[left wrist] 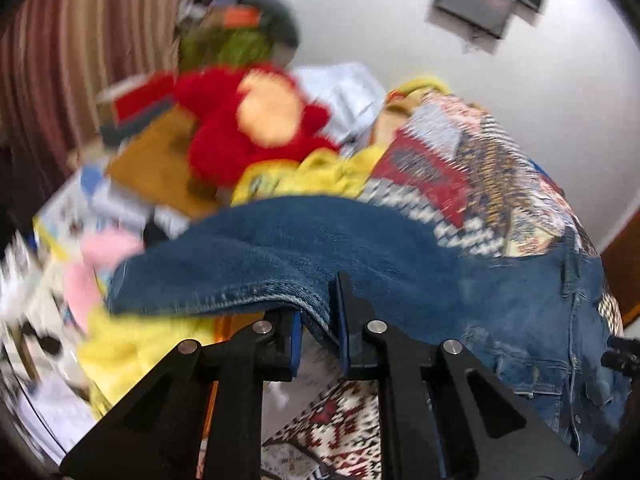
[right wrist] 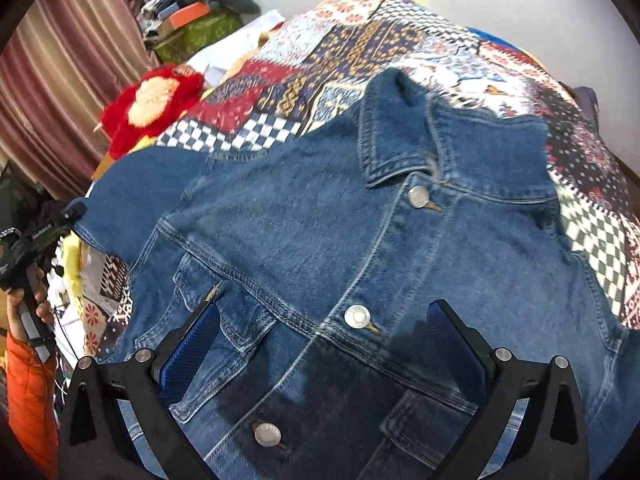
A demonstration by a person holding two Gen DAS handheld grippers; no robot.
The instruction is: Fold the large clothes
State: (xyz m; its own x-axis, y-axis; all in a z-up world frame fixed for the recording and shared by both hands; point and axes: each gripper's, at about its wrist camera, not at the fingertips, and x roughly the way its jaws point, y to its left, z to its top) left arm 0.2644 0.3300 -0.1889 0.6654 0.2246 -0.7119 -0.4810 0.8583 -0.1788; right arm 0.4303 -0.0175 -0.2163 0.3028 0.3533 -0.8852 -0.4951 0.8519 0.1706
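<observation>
- The denim jacket [right wrist: 360,264] lay front up, buttoned, on a patchwork quilt [right wrist: 328,52].
- The left gripper [left wrist: 318,320] was clenched on a fold of the jacket's edge, seemingly a sleeve, though blur hid detail.
- The right gripper [right wrist: 324,344] hung released above the jacket's chest, jaws spread wide.
- A red plush toy [right wrist: 154,100] sat beside the quilt.

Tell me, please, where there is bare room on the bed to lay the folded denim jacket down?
The clearest patch is the patchwork quilt beyond the denim jacket collar, toward the white wall. The curtain side is crowded: red plush toy, yellow cloth, papers and stacked items.
</observation>
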